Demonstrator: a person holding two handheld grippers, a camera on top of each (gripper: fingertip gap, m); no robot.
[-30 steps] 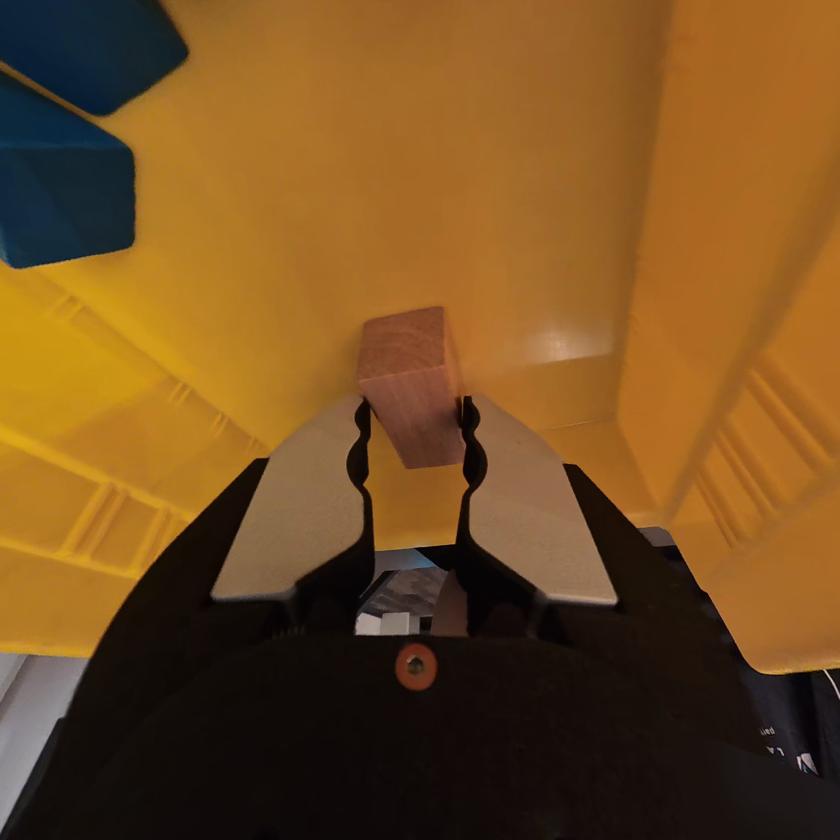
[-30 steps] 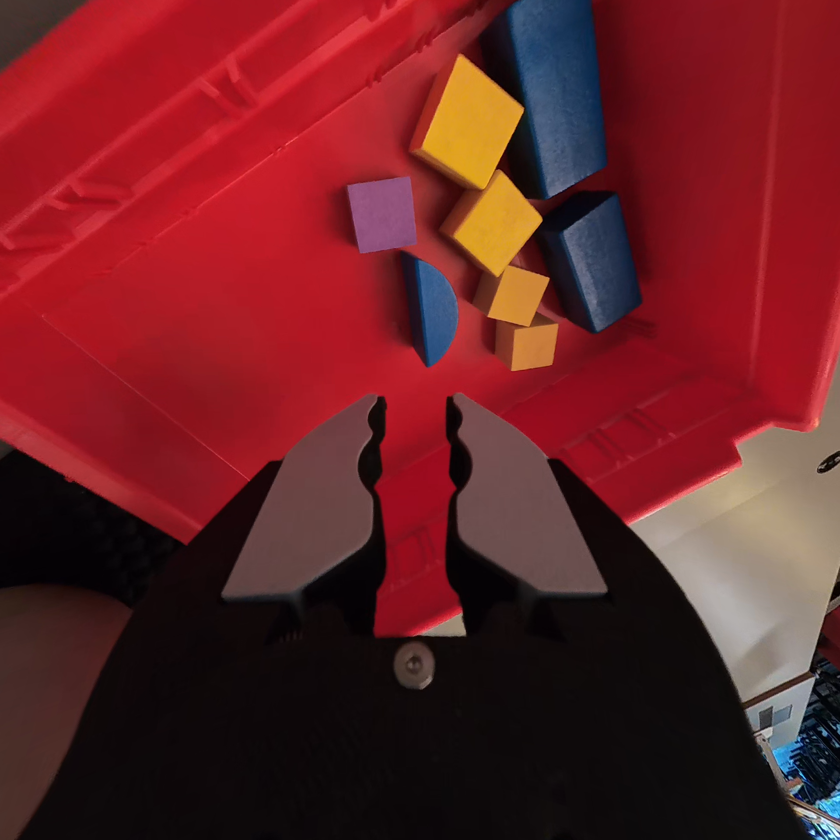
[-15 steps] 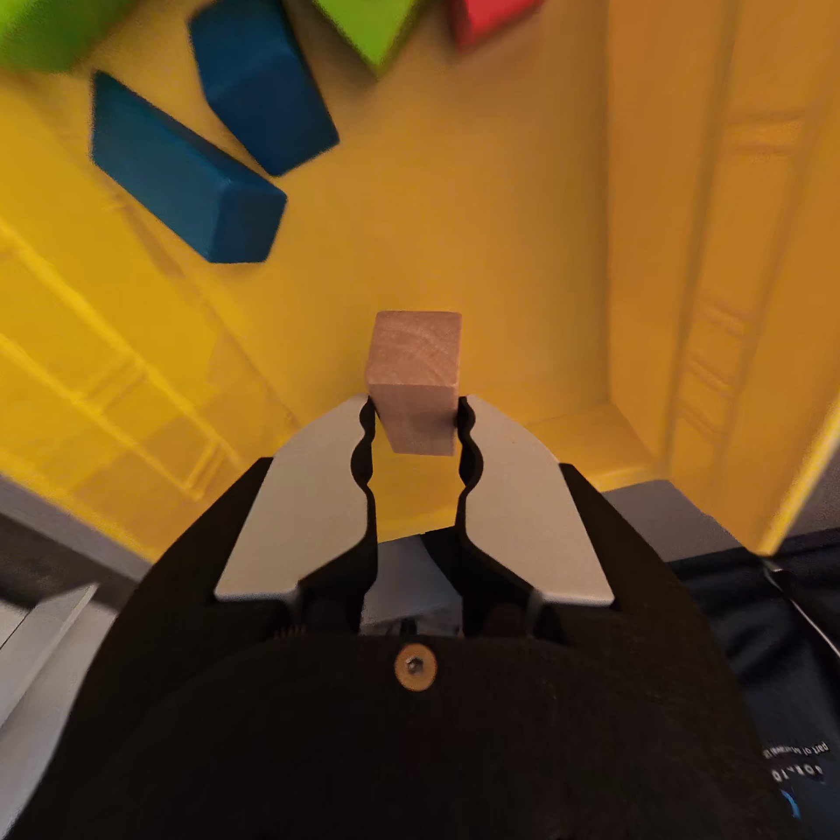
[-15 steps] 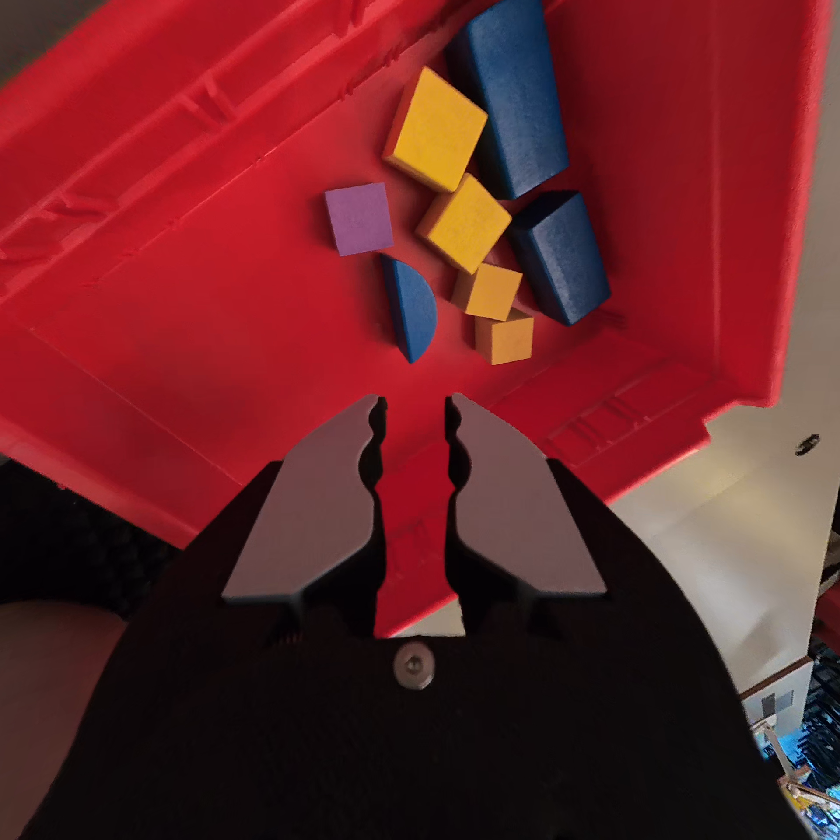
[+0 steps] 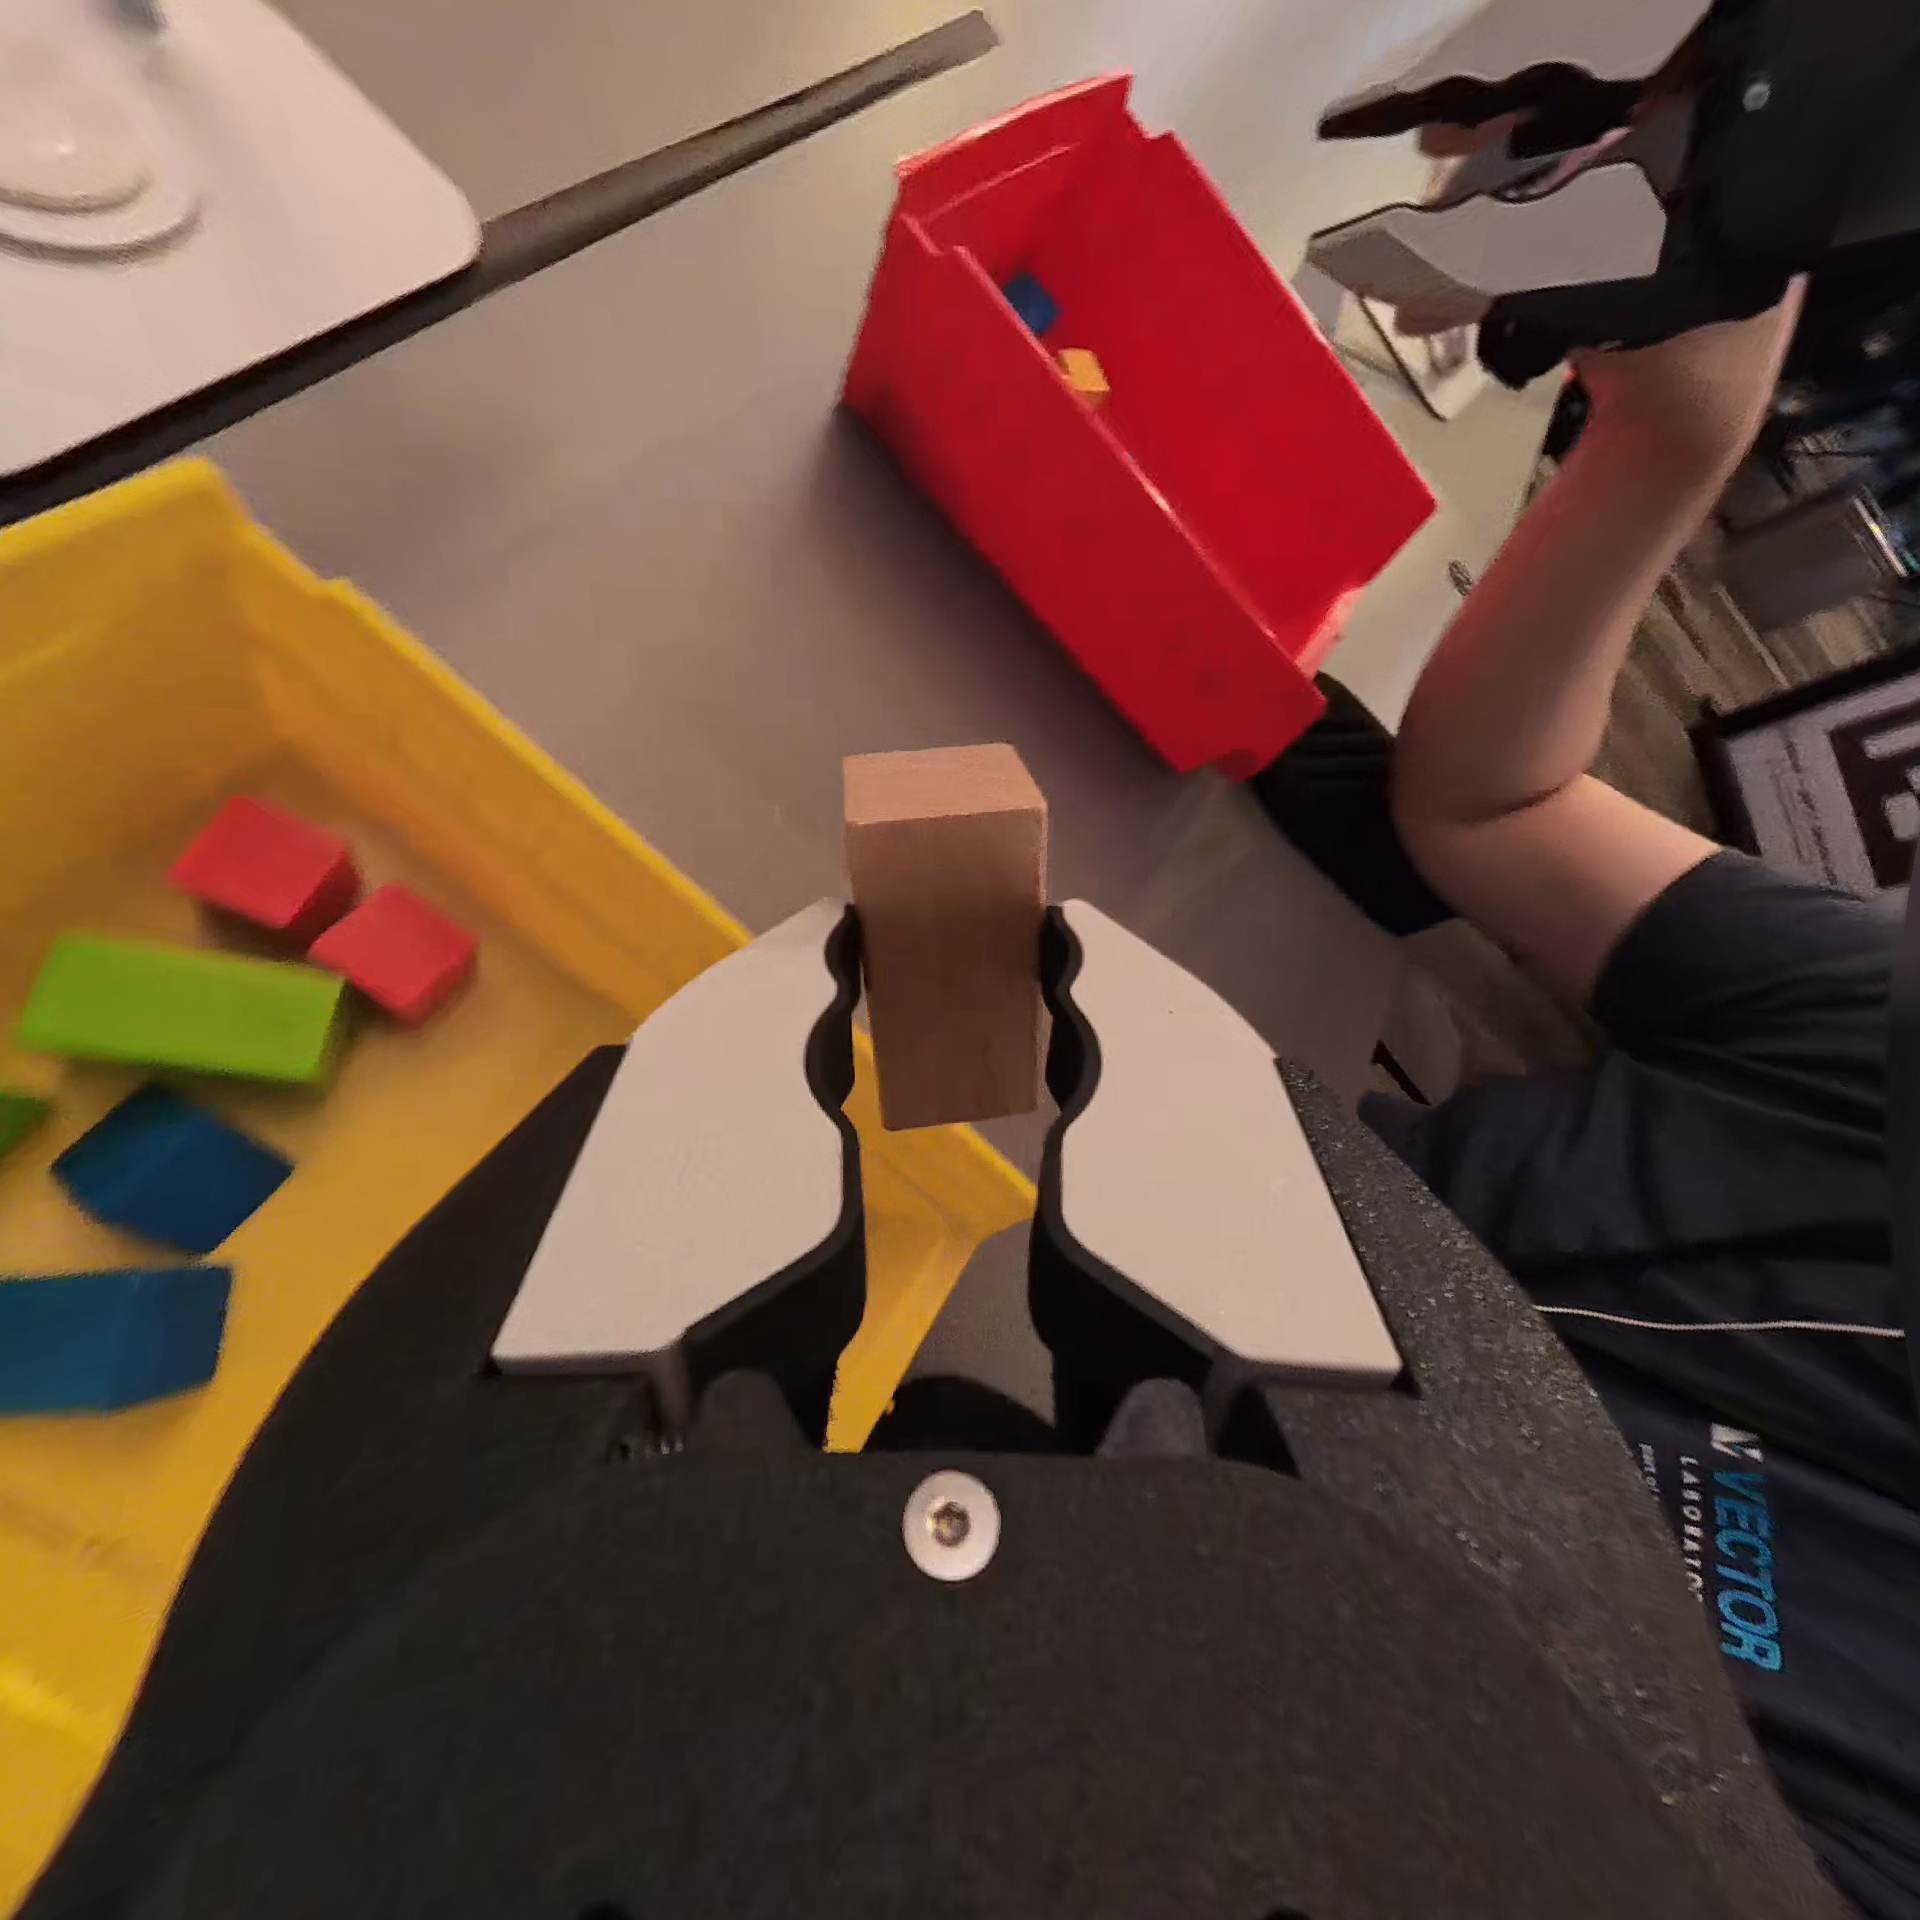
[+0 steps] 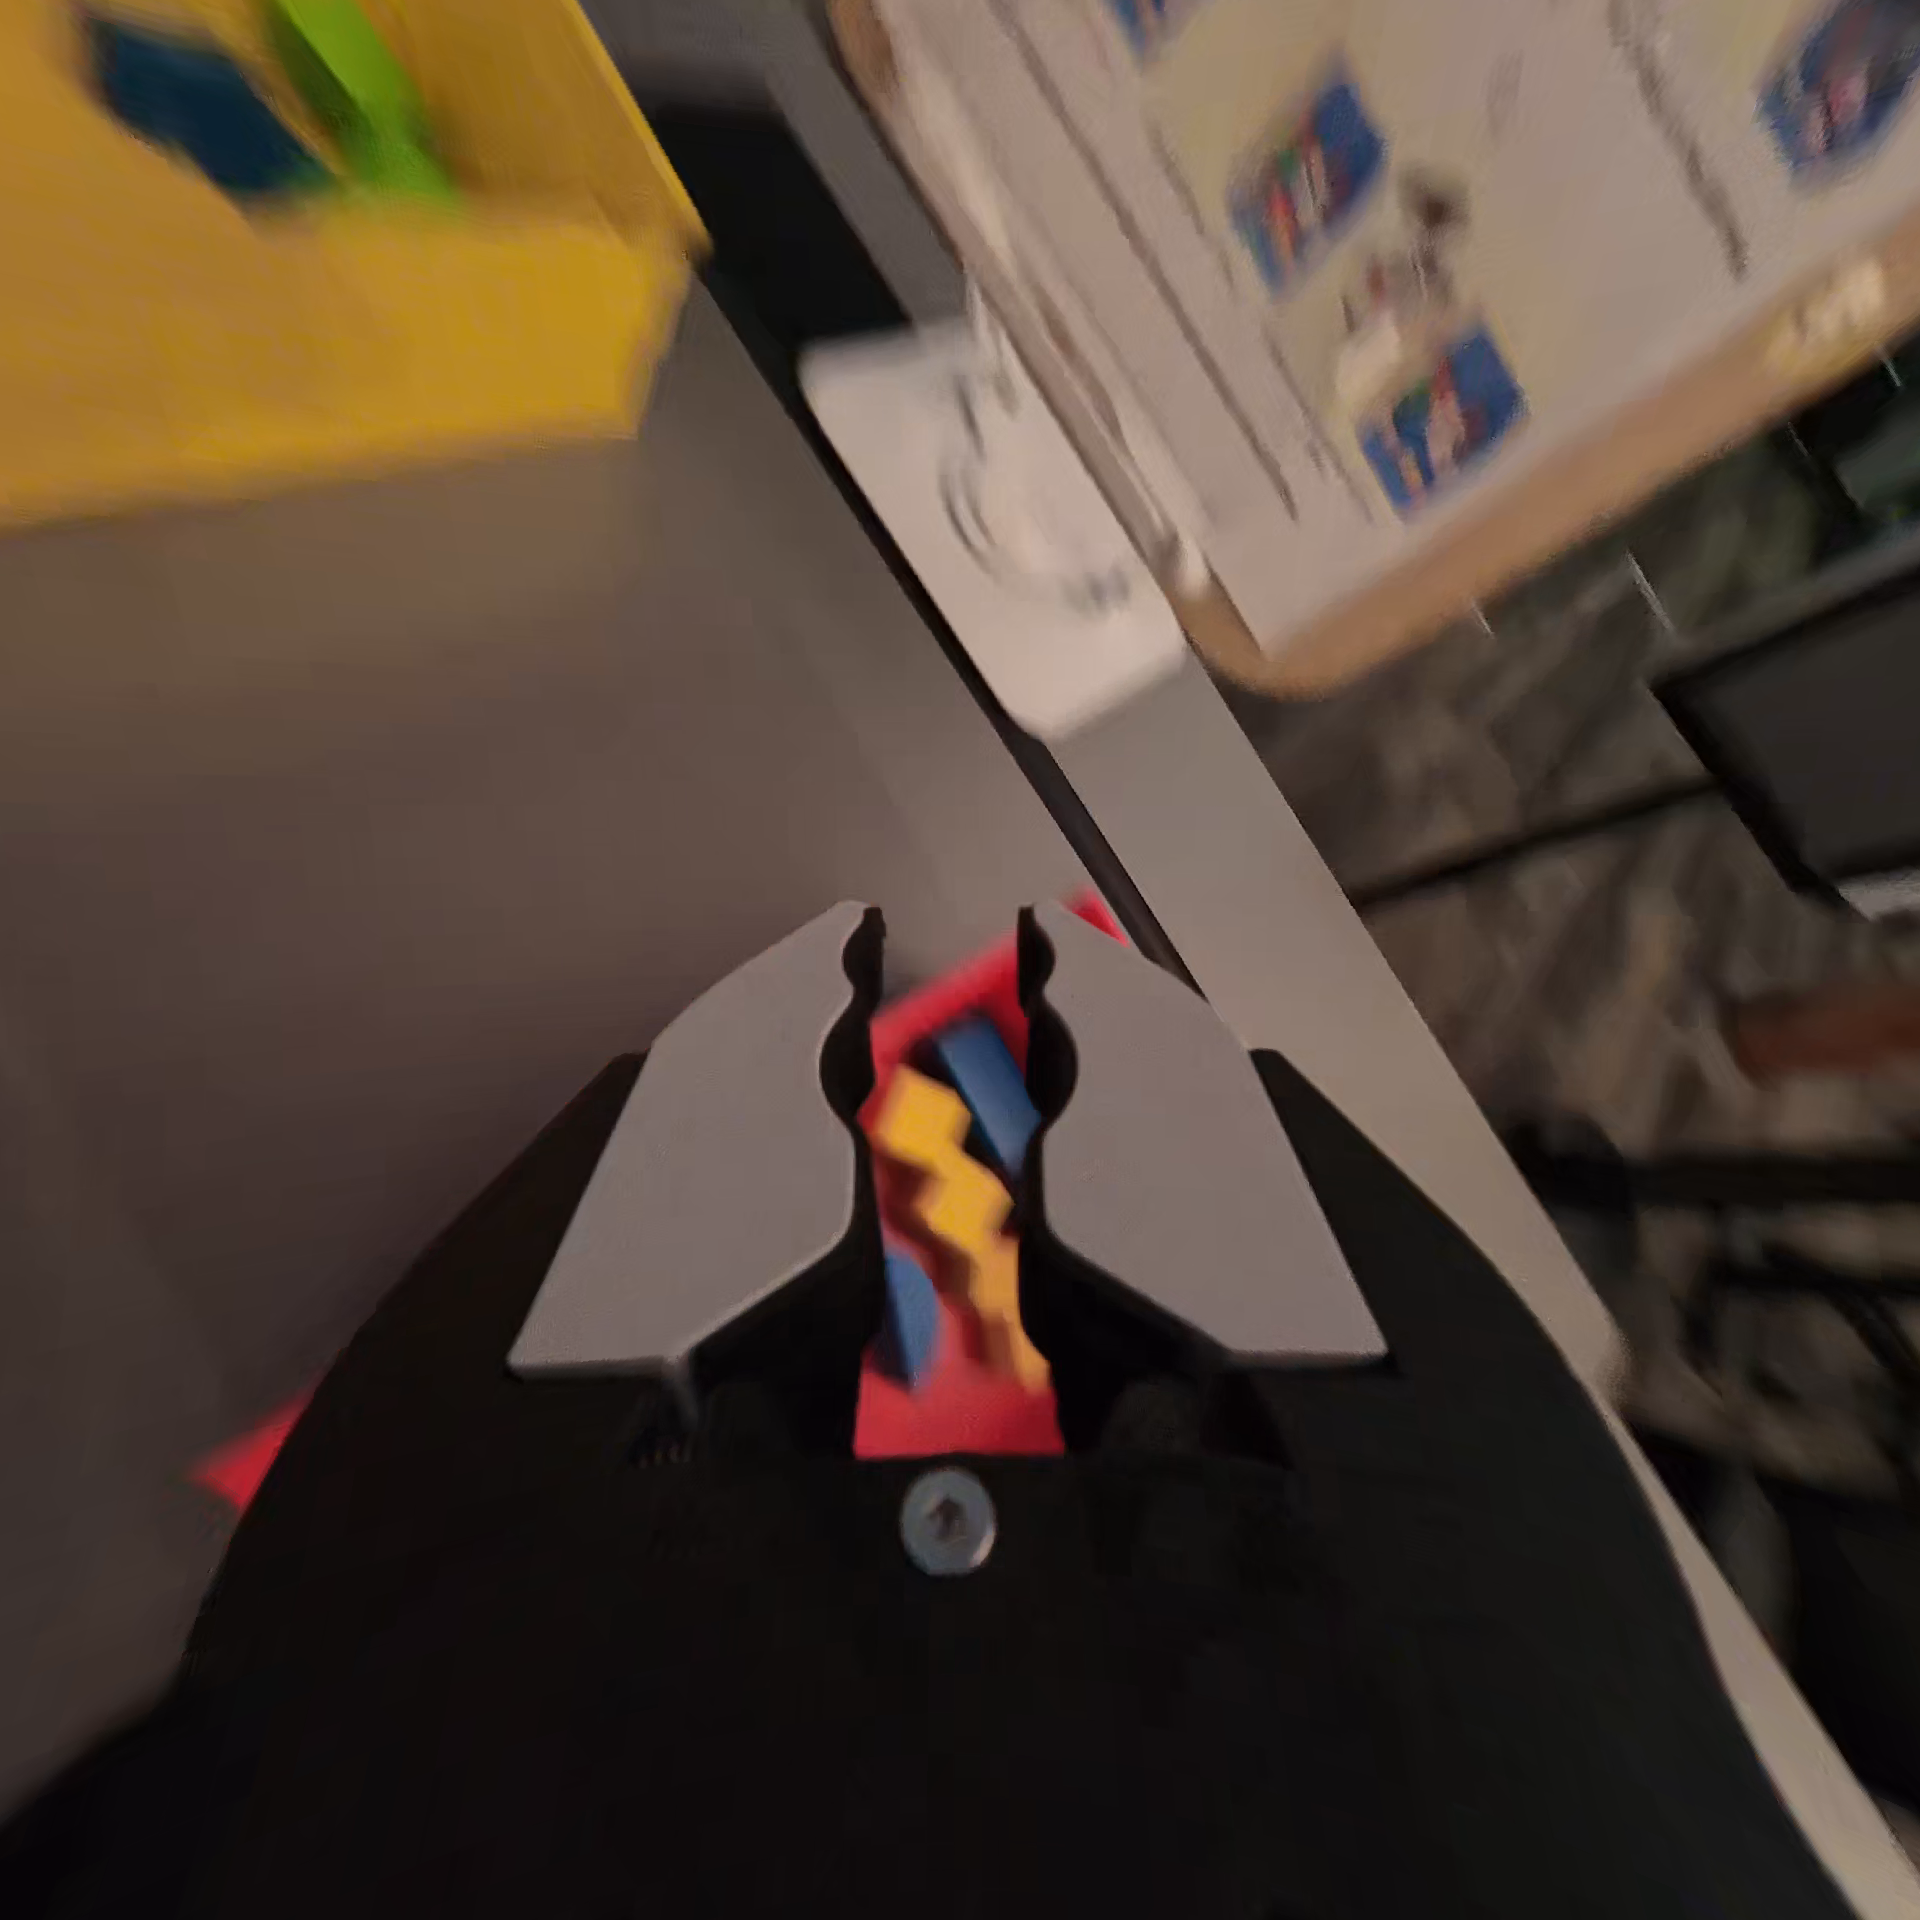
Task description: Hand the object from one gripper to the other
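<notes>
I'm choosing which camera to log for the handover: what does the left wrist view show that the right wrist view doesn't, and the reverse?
Only the left wrist view shows the plain wooden block, clamped in the left gripper, plus red blocks in the yellow bin, the person's arm and, far off, the right gripper.

Only the right wrist view, heavily blurred, shows the right gripper's empty gap up close and a pale board with blue patches.

Both show the yellow bin, red bin and grey table.
</notes>
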